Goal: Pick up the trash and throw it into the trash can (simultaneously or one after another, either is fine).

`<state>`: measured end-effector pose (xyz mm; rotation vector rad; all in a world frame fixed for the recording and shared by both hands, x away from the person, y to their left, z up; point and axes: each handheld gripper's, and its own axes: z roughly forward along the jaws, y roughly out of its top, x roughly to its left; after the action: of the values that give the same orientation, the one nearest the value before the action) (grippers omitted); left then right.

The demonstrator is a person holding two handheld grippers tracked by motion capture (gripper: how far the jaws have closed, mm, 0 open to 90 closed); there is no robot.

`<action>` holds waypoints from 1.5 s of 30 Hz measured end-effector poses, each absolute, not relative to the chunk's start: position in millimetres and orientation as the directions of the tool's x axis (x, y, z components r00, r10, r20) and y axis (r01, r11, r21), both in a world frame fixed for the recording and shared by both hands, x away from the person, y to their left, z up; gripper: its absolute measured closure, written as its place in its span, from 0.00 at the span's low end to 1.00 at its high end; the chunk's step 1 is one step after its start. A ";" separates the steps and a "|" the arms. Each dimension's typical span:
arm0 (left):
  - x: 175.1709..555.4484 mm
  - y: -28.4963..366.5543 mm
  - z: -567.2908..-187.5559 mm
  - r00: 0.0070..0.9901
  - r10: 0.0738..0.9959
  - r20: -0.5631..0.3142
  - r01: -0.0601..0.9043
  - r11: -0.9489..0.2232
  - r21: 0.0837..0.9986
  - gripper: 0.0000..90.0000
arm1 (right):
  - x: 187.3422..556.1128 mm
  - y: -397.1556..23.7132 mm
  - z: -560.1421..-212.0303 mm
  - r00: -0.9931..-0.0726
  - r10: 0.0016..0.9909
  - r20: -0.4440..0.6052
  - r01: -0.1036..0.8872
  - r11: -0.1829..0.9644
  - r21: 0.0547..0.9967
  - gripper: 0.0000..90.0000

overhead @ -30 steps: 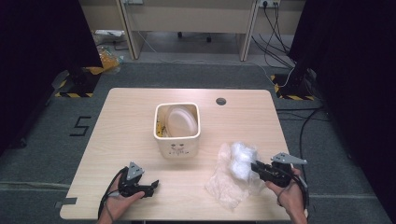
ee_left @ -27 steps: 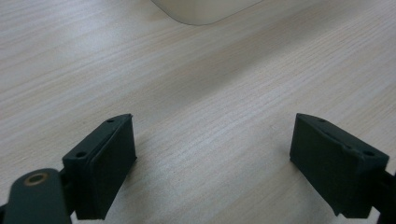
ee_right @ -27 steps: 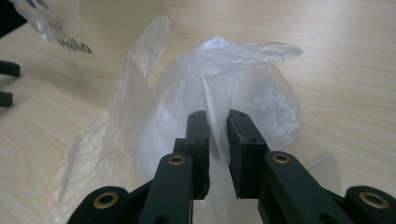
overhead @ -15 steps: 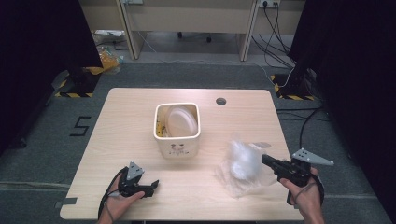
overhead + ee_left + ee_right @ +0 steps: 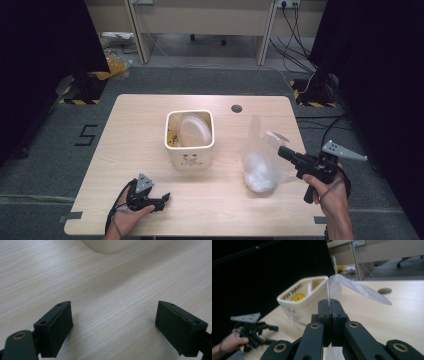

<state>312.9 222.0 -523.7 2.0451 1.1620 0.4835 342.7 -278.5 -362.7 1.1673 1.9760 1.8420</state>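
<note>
Left gripper (image 5: pixel 159 199) rested at near worktop (image 5: pixel 125 130) edge, jaws wide apart, nothing between. Right gripper (image 5: pixel 283 152) clamped tight on bag (image 5: pixel 260 167), which hung over worktop's right side. Bin (image 5: pixel 190 140) stood beyond, mid-worktop, apart from bag.

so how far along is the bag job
Done: the right hand-held gripper is shut on the clear plastic bag, with its top pulled up while the bottom rests on the table. In hand: lifting it. Left: likely moving it to the cream bin, which already holds items. The left hand-held gripper lies open, idle.
</note>
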 end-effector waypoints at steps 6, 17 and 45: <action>313.0 222.0 -523.7 0.523 0.852 -0.029 0.580 -0.331 0.744 0.15 | 358.3 -267.5 -336.0 -0.704 0.617 0.352 0.374 -0.099 0.922 0.99; 313.0 222.0 -523.7 0.523 0.852 -0.027 0.580 -0.332 0.744 0.15 | 393.3 -226.4 -297.3 -0.766 0.534 0.358 0.372 -0.085 0.924 0.99; 312.9 222.3 -523.5 0.526 0.850 -0.026 0.581 -0.337 0.741 0.15 | 457.9 -113.6 -272.5 -0.811 0.448 0.376 0.422 0.004 0.906 0.99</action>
<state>312.9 222.3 -523.5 2.0519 1.1590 0.4823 457.9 -113.6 -272.5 0.9592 2.2110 1.9830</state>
